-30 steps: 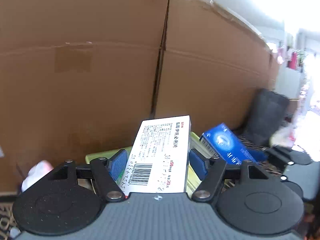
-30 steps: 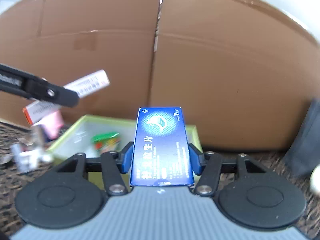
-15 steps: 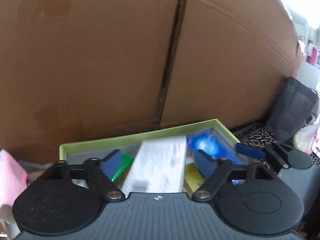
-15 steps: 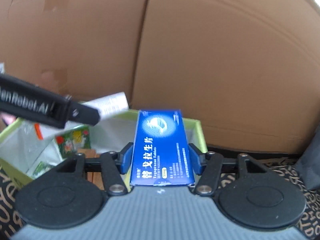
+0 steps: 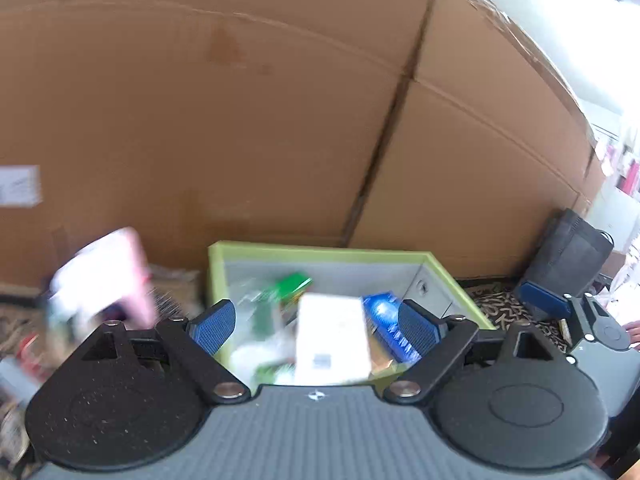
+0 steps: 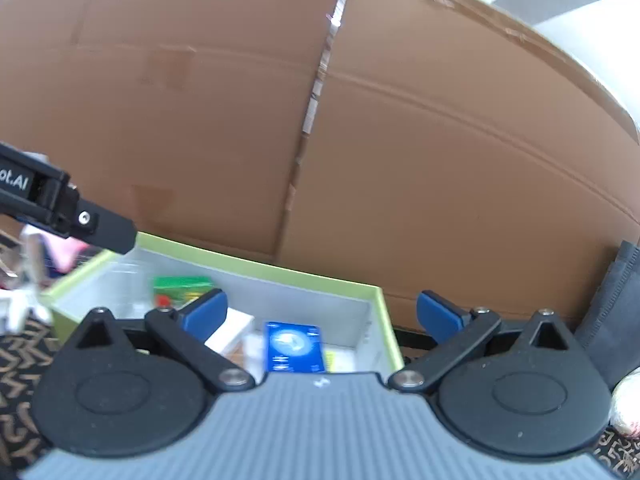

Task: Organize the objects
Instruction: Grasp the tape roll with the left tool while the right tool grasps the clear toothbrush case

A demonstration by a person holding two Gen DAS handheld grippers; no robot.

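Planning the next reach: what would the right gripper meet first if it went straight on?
Probably the blue box lying in the green bin: it sits between the open right gripper fingers. Depth is unclear.

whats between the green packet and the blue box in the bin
A white box lies between the green packet and the blue box inside the green-rimmed bin. The left wrist view shows it, though blurred.

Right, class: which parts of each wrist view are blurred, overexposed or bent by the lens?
Left wrist view: white box and pink item smeared by motion; upper right corner blown out. Right wrist view: blue box only slightly soft; the cardboard wall bows from fisheye distortion.
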